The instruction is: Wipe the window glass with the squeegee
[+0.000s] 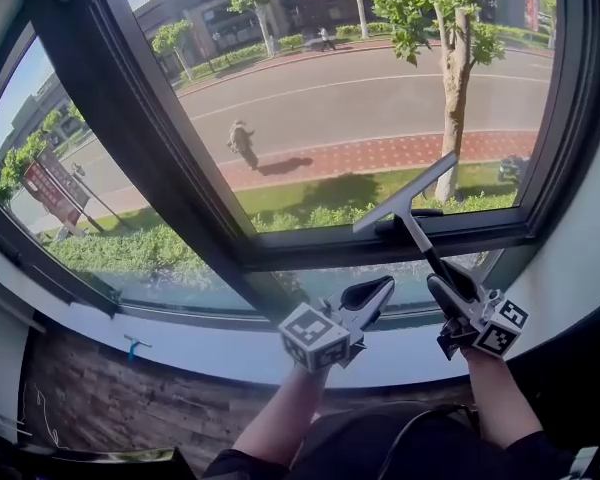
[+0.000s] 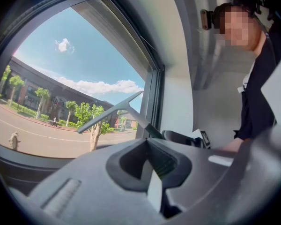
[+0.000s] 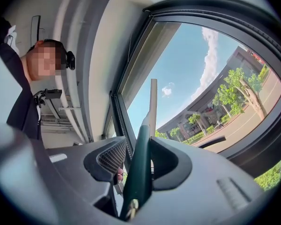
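Squeegee (image 1: 416, 230): held in my right gripper (image 1: 458, 290). The right jaws are clamped on its dark handle (image 3: 138, 172), one pad on each side. The handle runs up between the jaws and out past their tips.

Beyond the tips the handle narrows to a pale neck and ends in the blade (image 1: 405, 193). The blade sits crosswise and tilted. The end toward my left jaws is lower and the outer end is higher.

The blade lies over the lower part of the window glass (image 1: 360, 88), just above the bottom rail of the dark window frame (image 1: 300, 250). Whether the blade edge touches the glass, I cannot tell. In the right gripper view the blade shows edge-on, a thin pale strip standing straight up ahead of the jaws against the sky.

Left gripper (image 1: 372, 296): jaws together at the tips, nothing between them. Only a narrow pale slit shows lower down between the fingers. The gripper sits near the right gripper without touching it, tips aimed at the glass. From the left jaws the squeegee is ahead and a little to the right, apart from them.

A white sill (image 1: 180, 346) lies below both pairs of jaws. The left marker cube (image 1: 315, 338) and right marker cube (image 1: 500, 326) sit behind the jaws.

Ahead of the jaws, through the glass, I see a road (image 1: 310, 103) and a tree (image 1: 450, 78). The trunk stands behind the blade's high end.
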Available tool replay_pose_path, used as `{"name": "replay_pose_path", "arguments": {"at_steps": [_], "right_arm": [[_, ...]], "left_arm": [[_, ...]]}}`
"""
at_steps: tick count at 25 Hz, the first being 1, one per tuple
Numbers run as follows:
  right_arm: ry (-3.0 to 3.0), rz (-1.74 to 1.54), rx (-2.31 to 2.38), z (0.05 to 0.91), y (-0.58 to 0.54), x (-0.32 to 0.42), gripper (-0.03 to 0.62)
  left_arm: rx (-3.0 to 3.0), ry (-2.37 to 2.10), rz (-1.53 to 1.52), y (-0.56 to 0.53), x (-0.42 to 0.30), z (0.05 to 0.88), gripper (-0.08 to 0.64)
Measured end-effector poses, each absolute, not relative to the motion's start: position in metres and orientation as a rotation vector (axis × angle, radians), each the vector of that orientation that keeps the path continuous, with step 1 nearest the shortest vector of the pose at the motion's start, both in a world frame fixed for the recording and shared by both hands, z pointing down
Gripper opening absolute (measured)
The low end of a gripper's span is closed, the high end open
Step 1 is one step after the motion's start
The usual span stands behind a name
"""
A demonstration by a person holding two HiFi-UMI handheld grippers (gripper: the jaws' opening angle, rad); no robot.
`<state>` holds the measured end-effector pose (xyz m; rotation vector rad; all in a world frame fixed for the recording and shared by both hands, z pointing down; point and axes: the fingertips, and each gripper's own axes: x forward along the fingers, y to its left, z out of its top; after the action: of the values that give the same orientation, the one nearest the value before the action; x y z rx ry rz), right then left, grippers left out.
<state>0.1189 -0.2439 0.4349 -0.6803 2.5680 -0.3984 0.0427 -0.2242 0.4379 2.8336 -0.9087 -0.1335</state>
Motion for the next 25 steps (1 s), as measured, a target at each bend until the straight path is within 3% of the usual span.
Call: {"name": "replay_pose_path", "arguments": {"at_steps": [25], "right_arm": [[2.536, -0.394, -0.671, 0.421, -0.229, 0.118, 0.161]], "left_arm": [[2.853, -0.907, -0.112, -0.21, 0.042, 0.427, 0.003]]}}
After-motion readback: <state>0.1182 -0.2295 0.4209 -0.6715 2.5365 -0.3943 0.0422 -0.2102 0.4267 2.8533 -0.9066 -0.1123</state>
